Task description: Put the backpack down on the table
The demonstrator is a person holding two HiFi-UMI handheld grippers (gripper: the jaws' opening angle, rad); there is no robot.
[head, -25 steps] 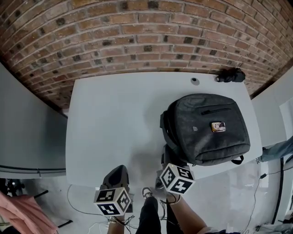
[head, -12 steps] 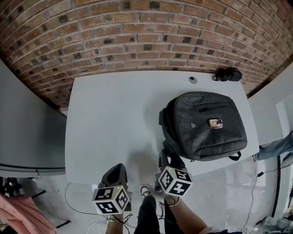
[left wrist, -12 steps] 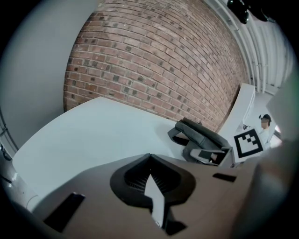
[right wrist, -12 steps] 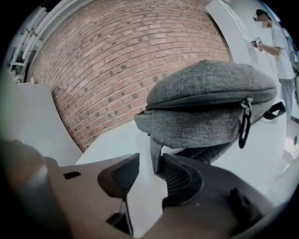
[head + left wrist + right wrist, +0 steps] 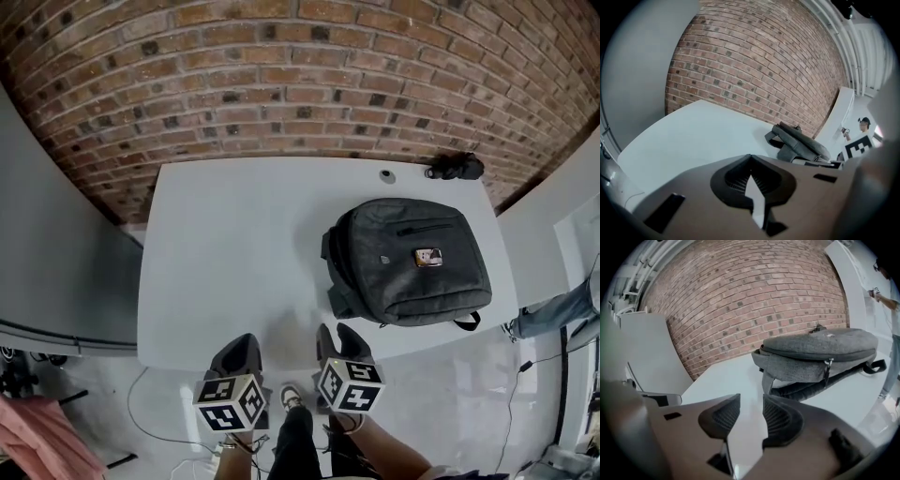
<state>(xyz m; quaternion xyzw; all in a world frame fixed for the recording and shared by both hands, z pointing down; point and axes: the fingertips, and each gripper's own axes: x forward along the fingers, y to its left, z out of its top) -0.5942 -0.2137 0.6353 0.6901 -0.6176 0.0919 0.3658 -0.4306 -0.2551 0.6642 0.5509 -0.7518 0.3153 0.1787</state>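
The dark object [image 5: 455, 167] at the table [image 5: 234, 244] edge is too small to identify.

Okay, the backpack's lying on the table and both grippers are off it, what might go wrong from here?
1. The backpack lies close to the table's front edge, with a strap loop at the rim; a nudge might slide it off.
2. Its shoulder straps trail toward the open right gripper, whose fingers might snag one.
3. Pushing the backpack back might knock the dark object by the far edge.

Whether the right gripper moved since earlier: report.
Yes. The right gripper drew back from the backpack toward the near edge of the table, jaws just opened, empty.
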